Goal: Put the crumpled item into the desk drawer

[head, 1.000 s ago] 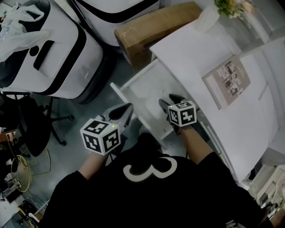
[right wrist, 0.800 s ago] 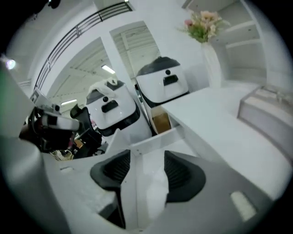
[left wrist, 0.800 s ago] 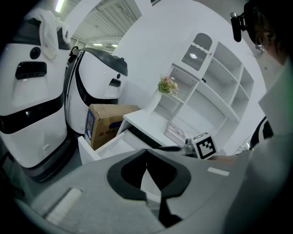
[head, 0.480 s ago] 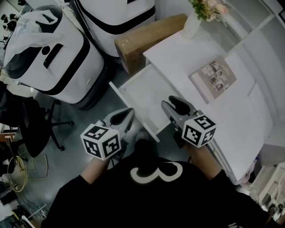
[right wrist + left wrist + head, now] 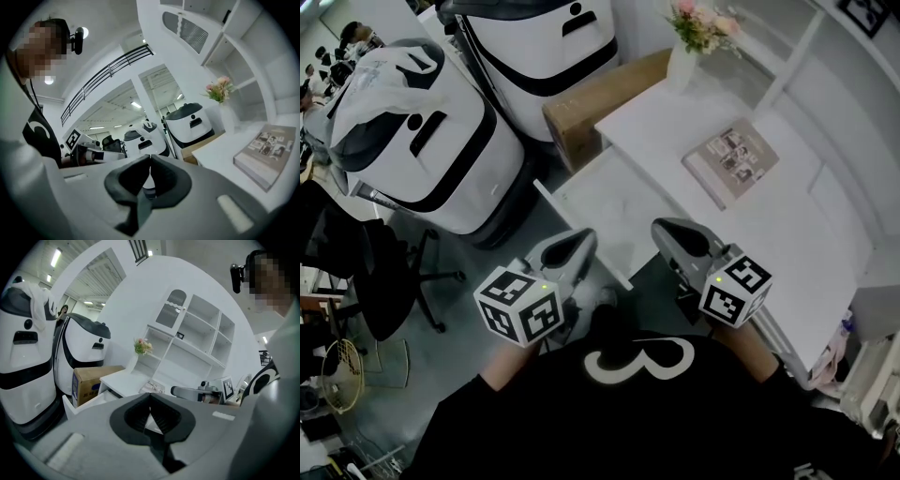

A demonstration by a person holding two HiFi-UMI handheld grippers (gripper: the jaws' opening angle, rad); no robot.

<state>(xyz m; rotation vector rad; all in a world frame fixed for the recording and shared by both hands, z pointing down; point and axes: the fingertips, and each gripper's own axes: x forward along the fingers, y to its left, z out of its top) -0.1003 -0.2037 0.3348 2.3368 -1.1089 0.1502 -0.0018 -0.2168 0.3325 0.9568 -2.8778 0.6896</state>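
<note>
Crumpled item shows in no view, probably lying in the open white desk drawer point(image 5: 598, 192); your left gripper point(image 5: 150, 395) and right gripper point(image 5: 150, 160), just closed, both have jaws together on nothing, so next push the drawer in.

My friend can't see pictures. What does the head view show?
A person holds two empty claws, the left claw shut, the right claw just closed, by an open white drawer. A book and flowers sit on the desk.

We log one legible mark: a white numeral 3 point(image 5: 639, 356) on the person's black shirt point(image 5: 619, 422), six o'clock in the head view. We cannot read the blue print on the cardboard box point(image 5: 96, 380).
</note>
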